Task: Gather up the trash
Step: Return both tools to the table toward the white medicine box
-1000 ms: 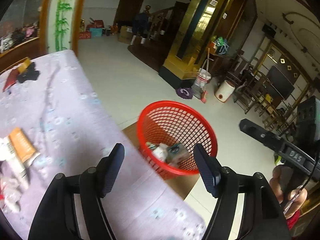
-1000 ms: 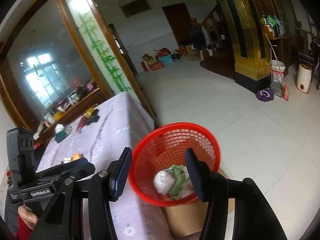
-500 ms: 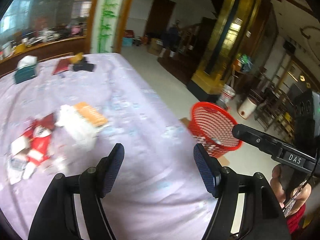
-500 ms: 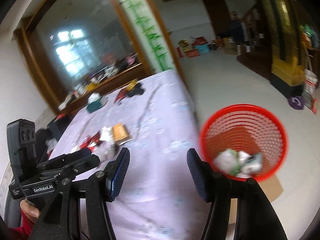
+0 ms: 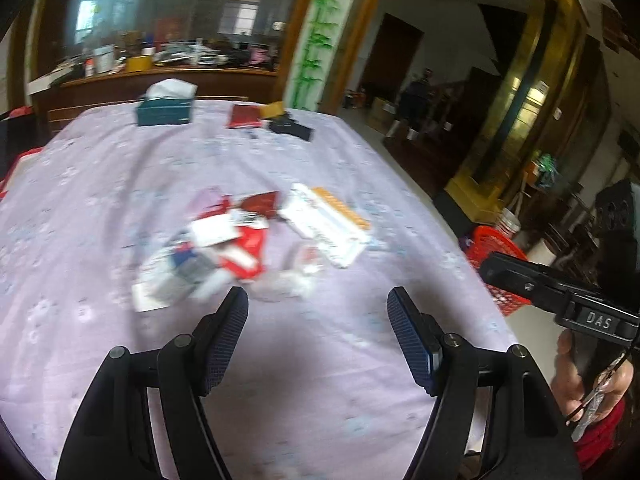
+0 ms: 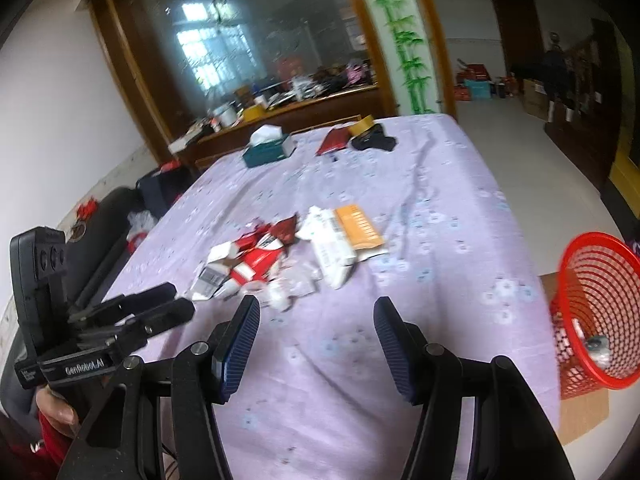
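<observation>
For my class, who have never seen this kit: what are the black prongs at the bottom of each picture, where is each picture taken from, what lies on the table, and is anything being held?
No robot here: a person holds a pair of tongs in each hand, with a camera on each looking along its prongs. One picture is from the left tongs, the other from the right tongs. Both stand open, holding nothing. On the purple cloth lies a pile of trash: torn red and white packets, wrappers, an orange card. Farther back sit a tissue box and a few small things. A red basket beside the table holds some scraps.
</observation>
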Available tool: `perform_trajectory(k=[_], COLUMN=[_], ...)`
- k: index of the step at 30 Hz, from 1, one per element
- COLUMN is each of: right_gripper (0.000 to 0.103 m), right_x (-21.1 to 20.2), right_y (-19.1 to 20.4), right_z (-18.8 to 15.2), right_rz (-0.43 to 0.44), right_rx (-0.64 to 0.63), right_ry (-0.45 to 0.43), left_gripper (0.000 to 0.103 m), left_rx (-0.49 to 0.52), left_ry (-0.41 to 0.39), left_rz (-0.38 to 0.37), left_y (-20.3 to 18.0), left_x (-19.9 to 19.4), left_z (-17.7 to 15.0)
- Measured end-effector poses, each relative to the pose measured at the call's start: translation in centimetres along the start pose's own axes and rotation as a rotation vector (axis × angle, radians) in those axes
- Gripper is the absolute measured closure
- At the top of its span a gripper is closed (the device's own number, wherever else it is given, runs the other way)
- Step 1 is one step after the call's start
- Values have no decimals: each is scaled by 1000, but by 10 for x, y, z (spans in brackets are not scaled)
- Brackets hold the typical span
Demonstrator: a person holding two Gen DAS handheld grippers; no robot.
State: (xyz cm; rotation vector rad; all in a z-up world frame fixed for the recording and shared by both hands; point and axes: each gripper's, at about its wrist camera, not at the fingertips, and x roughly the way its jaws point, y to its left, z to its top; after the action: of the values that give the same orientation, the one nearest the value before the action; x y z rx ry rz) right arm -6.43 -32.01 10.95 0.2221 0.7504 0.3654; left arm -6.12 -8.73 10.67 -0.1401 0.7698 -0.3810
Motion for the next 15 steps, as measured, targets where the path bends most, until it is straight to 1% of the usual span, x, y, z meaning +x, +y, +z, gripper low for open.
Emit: perform_trajectory(k=[4, 6, 8, 11, 12, 13, 15], right_gripper=[39, 39, 39, 39, 39, 39, 39], right_x=[8, 12, 16, 20, 21, 21, 21], right_y=[13, 17, 17, 17, 16, 16, 15], right_z=[-4, -5, -7, -7, -7, -7, -6], right_rz=[2, 0, -1, -1, 1, 1, 2], right_rx=[-26, -33, -30, -23, -21, -18, -14], right_ry=[23, 33, 44, 56, 58, 60, 63], left_gripper=[32, 32, 32, 32, 32, 32, 32], left_rx=[-47, -77, -112, -115, -113, -97, -51], left_ry=[-6, 5, 8, 26, 23, 28, 77], left_rz=[77, 100, 148, 144, 155, 153, 149], left_y=[47, 71, 91, 107, 110, 111, 109], left_x=[-6, -4, 0, 14, 20, 27, 45], left_z=[-3, -1, 1, 7, 10, 13, 21])
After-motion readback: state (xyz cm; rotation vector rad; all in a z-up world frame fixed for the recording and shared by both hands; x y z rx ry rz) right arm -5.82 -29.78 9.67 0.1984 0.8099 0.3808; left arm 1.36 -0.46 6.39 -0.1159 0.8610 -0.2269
